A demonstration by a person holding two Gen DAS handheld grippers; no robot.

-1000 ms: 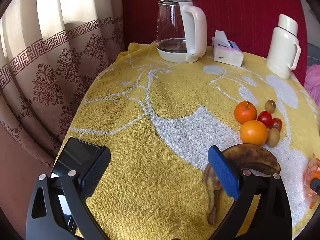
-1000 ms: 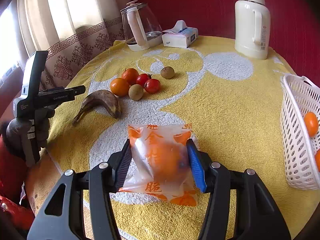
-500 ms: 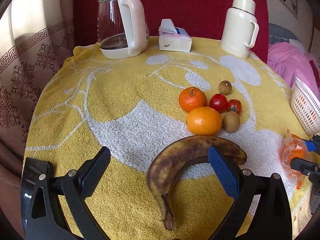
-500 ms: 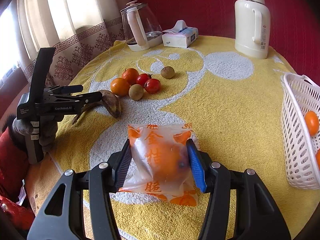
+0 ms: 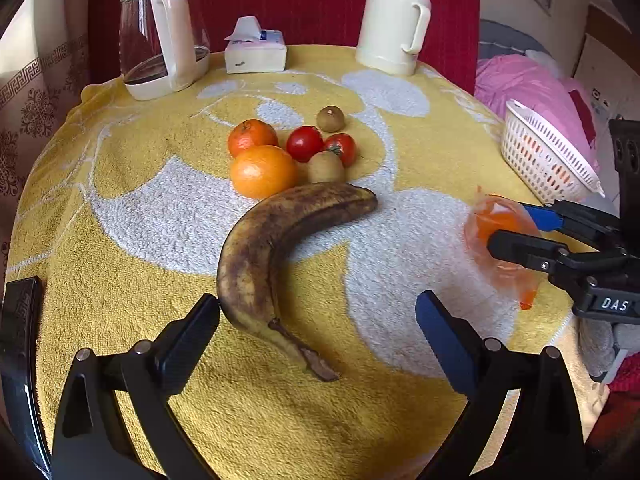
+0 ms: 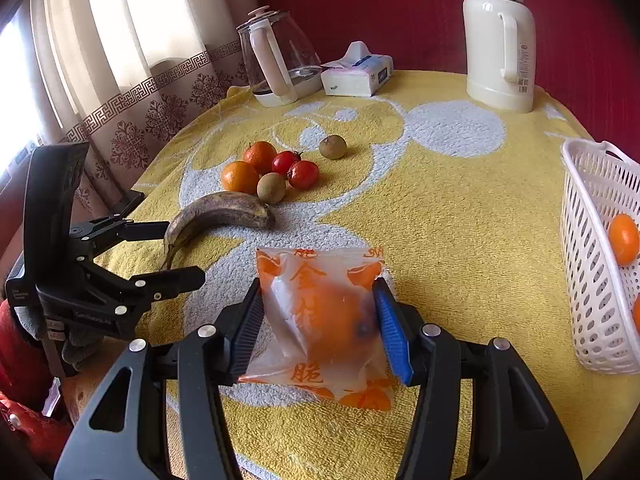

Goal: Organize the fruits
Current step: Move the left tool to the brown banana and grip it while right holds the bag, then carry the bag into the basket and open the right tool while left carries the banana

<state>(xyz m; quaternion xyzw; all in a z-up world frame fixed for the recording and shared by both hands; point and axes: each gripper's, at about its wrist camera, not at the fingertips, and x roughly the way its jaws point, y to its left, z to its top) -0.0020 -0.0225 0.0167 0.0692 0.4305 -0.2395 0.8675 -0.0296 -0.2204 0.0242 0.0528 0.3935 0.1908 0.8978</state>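
Swinging over, my spread left claw (image 5: 316, 320) now straddles the banana (image 5: 276, 248); right claw (image 6: 320, 320) pinches the bagged orange (image 6: 324, 320); basket (image 6: 592, 264) holds few, most fruit remains mid-worktop.

Your table's yellow towel (image 5: 120, 360) carries the banana (image 5: 276, 240); just behind it cluster oranges (image 5: 262, 170), tomatoes (image 5: 305, 143) and kiwis (image 5: 326, 166), with kettle (image 5: 160, 36), tissues (image 5: 256, 52) and flask (image 5: 394, 20) far behind.

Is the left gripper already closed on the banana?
No. The left gripper is open, its pads either side of the banana stem end, not pressing it.
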